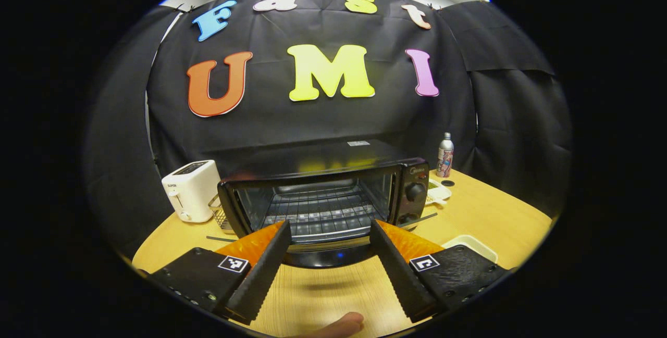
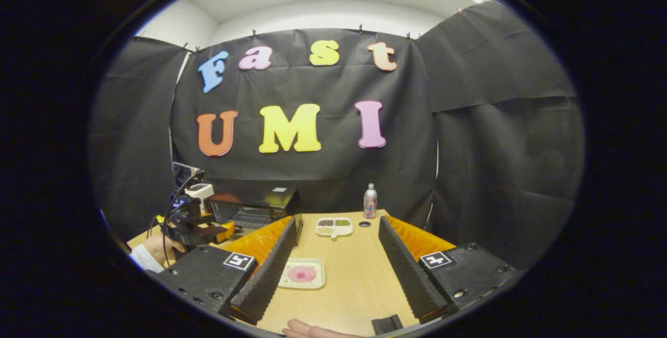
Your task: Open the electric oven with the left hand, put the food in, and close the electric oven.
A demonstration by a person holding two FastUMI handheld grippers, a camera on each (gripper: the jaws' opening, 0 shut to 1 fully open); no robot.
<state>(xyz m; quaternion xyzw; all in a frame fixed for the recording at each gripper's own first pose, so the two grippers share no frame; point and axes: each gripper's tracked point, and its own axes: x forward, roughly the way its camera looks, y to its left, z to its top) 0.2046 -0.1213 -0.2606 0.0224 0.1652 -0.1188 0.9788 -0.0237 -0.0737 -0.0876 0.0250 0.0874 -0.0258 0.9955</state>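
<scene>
Black cloth walls close in around a pale wooden desk (image 1: 484, 213). Straight ahead of my left gripper (image 1: 329, 247) stands the electric oven (image 1: 323, 200), its door dropped open toward me so that the wire rack (image 1: 318, 213) inside shows between my fingers. My left gripper is spread wide and has hold of nothing; its fingertips reach to either side of the oven's lowered door, and I cannot tell whether they touch it. Beyond my left finger, beside the oven, sits a white toaster (image 1: 192, 189). Past my right finger are the oven's two knobs (image 1: 415, 192), and farther back on that side a slim bottle (image 1: 444, 155) stands by the cloth.

My right gripper (image 2: 337, 244) is also wide open and empty, hovering above the desk. Just inside its left finger lies a white tray (image 2: 302, 274) with a round pink piece of food (image 2: 302, 274) on it. Farther ahead between the fingers rests a small divided dish (image 2: 334, 226), and beyond that the bottle. Off to the left of this gripper I see my other hand (image 2: 156, 248) holding the left gripper in front of the oven, well apart from the tray.
</scene>
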